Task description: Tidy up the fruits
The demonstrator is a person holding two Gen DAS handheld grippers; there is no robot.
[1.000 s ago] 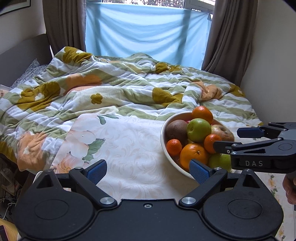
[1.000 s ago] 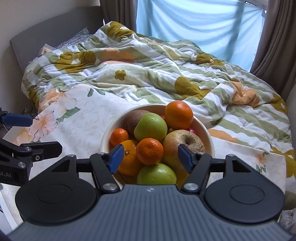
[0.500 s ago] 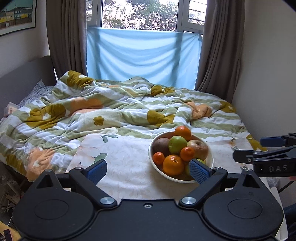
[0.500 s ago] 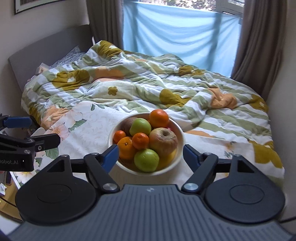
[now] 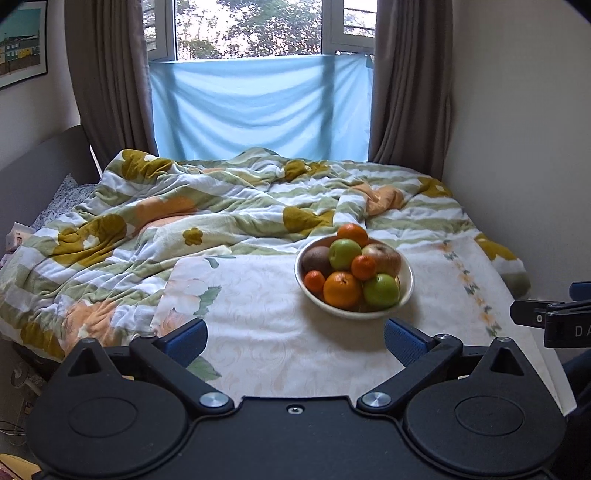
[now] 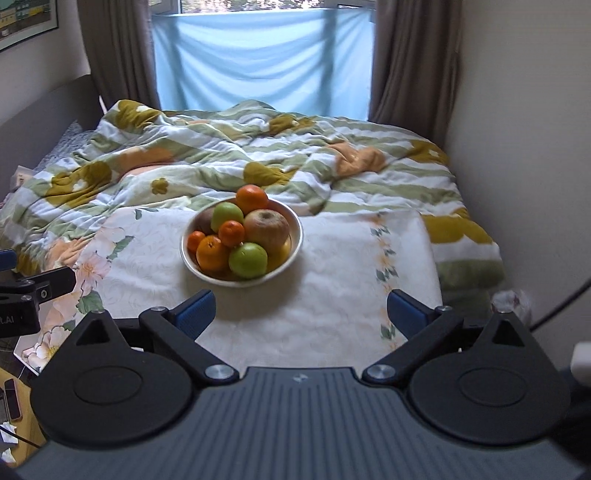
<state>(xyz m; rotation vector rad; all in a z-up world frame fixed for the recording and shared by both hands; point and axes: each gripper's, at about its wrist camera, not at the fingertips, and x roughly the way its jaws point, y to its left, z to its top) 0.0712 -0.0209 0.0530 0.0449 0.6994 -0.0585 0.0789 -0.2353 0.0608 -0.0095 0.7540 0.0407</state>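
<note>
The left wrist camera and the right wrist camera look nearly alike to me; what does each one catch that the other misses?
Only the left wrist view shows trees through the window panes and the right claw at its right edge. Only the right wrist view shows a phone on a yellow surface at lower left and the left claw at its left edge. Both show the fruit bowl on the flowered cloth, the rumpled blanket and the blue window cover.
</note>
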